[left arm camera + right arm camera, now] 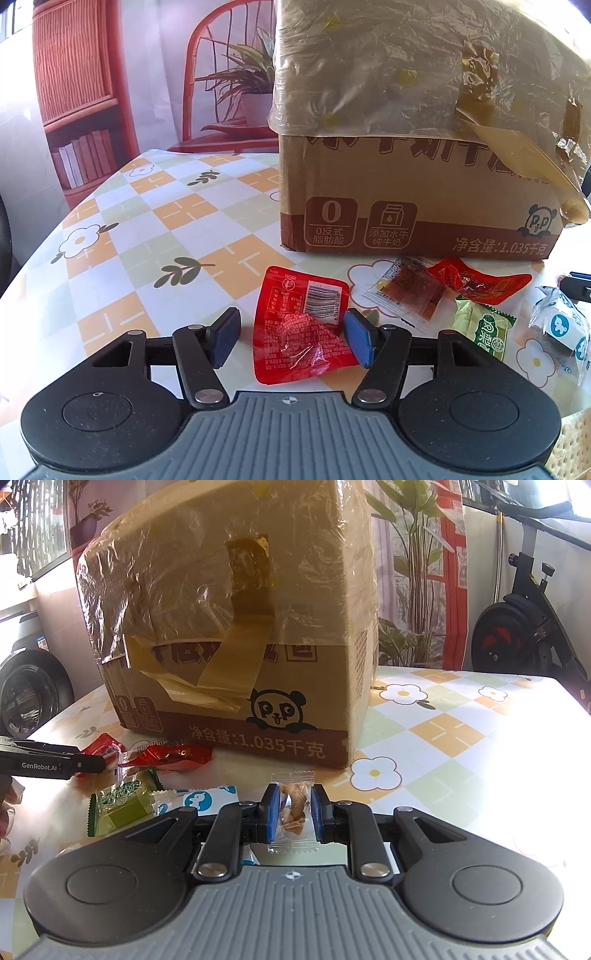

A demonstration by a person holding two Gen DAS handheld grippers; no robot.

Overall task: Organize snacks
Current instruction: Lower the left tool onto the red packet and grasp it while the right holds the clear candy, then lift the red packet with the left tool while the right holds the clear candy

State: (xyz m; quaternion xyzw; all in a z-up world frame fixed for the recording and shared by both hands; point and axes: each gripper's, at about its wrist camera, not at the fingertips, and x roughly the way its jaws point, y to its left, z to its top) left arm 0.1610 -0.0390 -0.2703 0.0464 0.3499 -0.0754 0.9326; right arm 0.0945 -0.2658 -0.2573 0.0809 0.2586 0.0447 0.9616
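Snacks lie at 6 o'clock of the cardboard box (406, 206): left gripper (293, 338) gapes around a red packet (299, 328), so centre before closing, while right gripper (293, 812) pinches a clear nut packet (291, 808).

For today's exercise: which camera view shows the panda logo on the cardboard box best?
The right wrist view: the panda logo on the cardboard box appears whole and central. The left wrist view catches it small at the box's far right corner, partly behind loose tape.

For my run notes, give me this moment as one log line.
left gripper: open around red packet | right gripper: shut on clear nut packet | cardboard box: behind, on table
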